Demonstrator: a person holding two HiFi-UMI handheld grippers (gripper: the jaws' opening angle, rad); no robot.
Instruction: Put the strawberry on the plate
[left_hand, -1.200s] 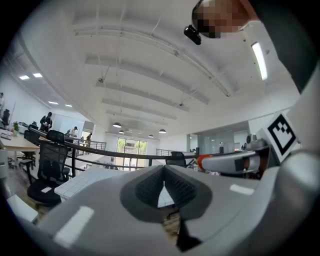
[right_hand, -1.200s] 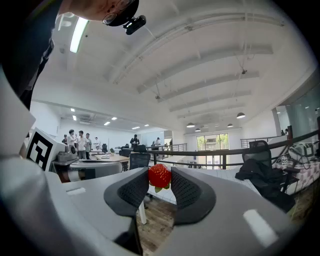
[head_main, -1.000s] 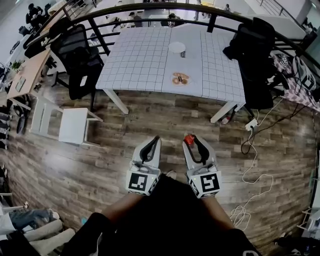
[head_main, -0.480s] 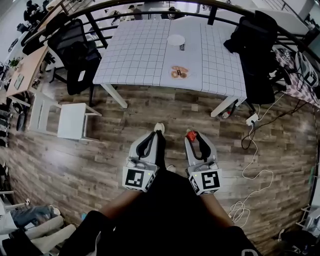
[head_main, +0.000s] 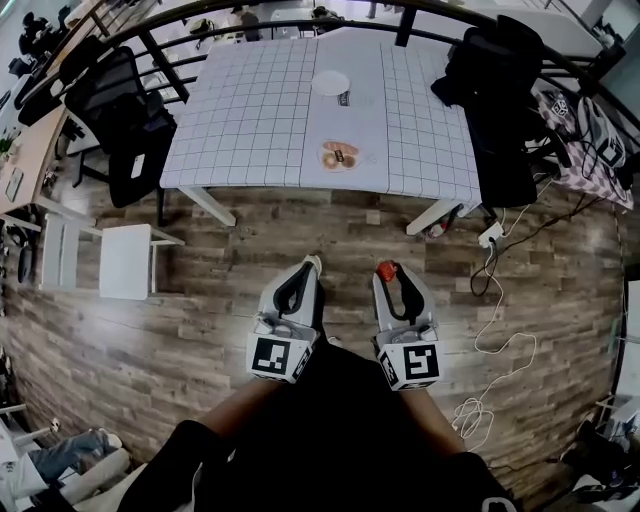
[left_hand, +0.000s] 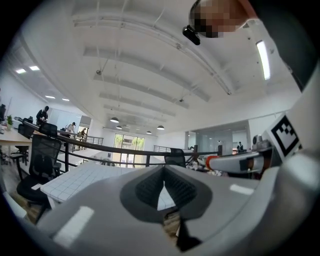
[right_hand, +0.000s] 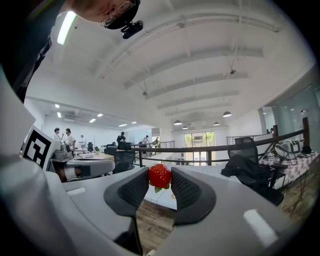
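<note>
Carrying: the right gripper (head_main: 389, 275) is clenching the strawberry (right_hand: 159, 175) between its pads, near the person and well apart from the table (head_main: 250, 120).
Idling: the left gripper (left_hand: 164, 172) is riding alongside, jaws pressed together on nothing.
Changing: a shoe (head_main: 313, 262) is stepping forward and the table is drifting left since a second ago.
Meaning: the person is probably walking toward the far white plate (head_main: 330, 83), so placing is still waiting.

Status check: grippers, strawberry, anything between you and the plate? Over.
Right gripper shut on strawberry; left gripper shut, empty. Plate on far table, not yet reached. Chairs flank the table; near edge open.
</note>
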